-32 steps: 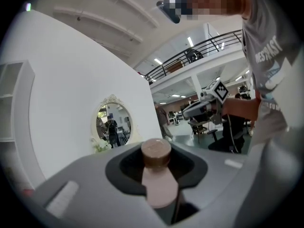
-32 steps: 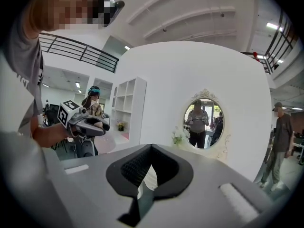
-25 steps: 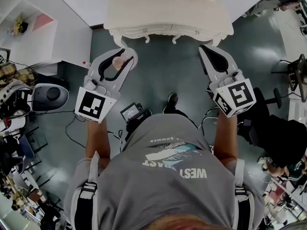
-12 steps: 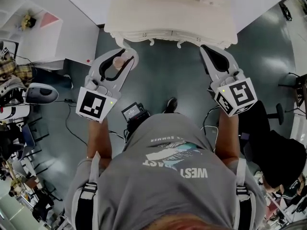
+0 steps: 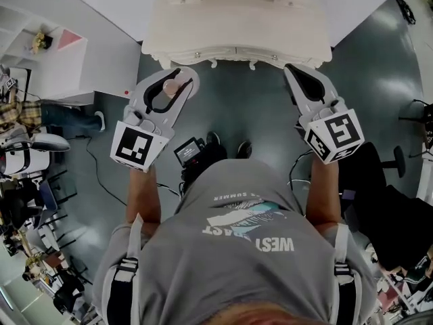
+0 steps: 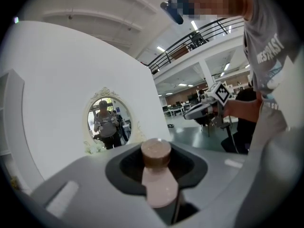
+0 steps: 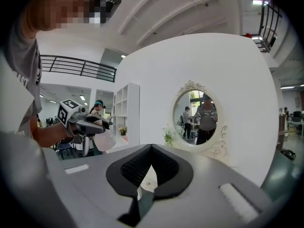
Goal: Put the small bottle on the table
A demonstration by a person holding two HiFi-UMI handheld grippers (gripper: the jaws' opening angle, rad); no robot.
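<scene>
The left gripper [image 5: 178, 75] is clenched on the small bottle [image 6: 159, 180], a pale pink one with a brownish cap [image 6: 156, 152]. In the left gripper view, the bottle lies along the 2 jaws. Its body is squeezed between the dark pads [image 6: 187, 164], and its cap points away from the camera toward the tips. From the head view, only a round pink patch of it shows in the gap between the jaws, close behind the tips. The right gripper view catches it from the side, hanging below the left gripper as a pale, rounded shape.

The bottle is in the air, not on the surface [image 5: 237, 20] – a white dressing table with a scalloped front edge and small knobs. The left gripper's tips sit just short of that front edge in the head view, over the dark floor [image 5: 230, 107]. How high they are above or below the top cannot be judged from here.

The right gripper [image 5: 296, 71] is clamped together with nothing in it – its tips meet in its own view, and only a sliver of the white surface shows through the slot behind them. It is held level with the left one, well apart from it, near the table's other front corner.

An oval mirror [image 7: 199, 118] in an ornate white frame stands on the table against a white panel. It reflects the person in a grey shirt [image 5: 243, 249].
</scene>
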